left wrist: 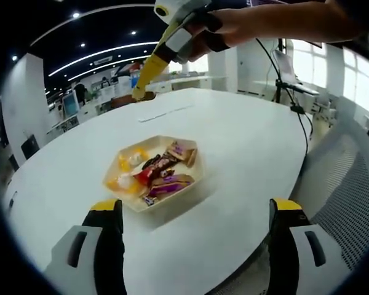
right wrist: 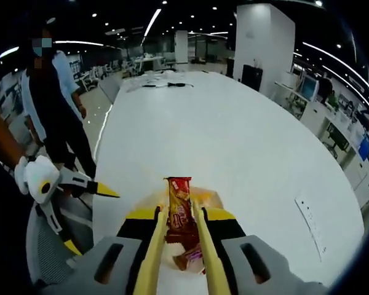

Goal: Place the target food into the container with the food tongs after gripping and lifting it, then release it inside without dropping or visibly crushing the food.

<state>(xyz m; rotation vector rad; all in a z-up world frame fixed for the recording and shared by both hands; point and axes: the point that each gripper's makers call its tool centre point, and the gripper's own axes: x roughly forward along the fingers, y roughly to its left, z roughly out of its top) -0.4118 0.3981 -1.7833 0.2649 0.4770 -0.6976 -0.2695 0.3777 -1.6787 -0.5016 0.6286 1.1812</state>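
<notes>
- Spanning both views: white desk [left wrist: 246, 153].
- Sitting on the desk: container [left wrist: 194, 184] holding wrapped snacks [left wrist: 163, 175].
- Hanging above the container: tongs [right wrist: 181, 246], pinching a red bar [right wrist: 179, 209] upright.
- Squeezing the tongs: right gripper [right wrist: 181, 258] fingers.
- Hovering near the container: left gripper [left wrist: 194, 212], fingers spread wide apart.

Open office, long white table [left wrist: 246, 147], ceiling strip lights [left wrist: 104, 54] (curved by the lens), bright windows [left wrist: 357, 80], white pillar [right wrist: 263, 37]
</notes>
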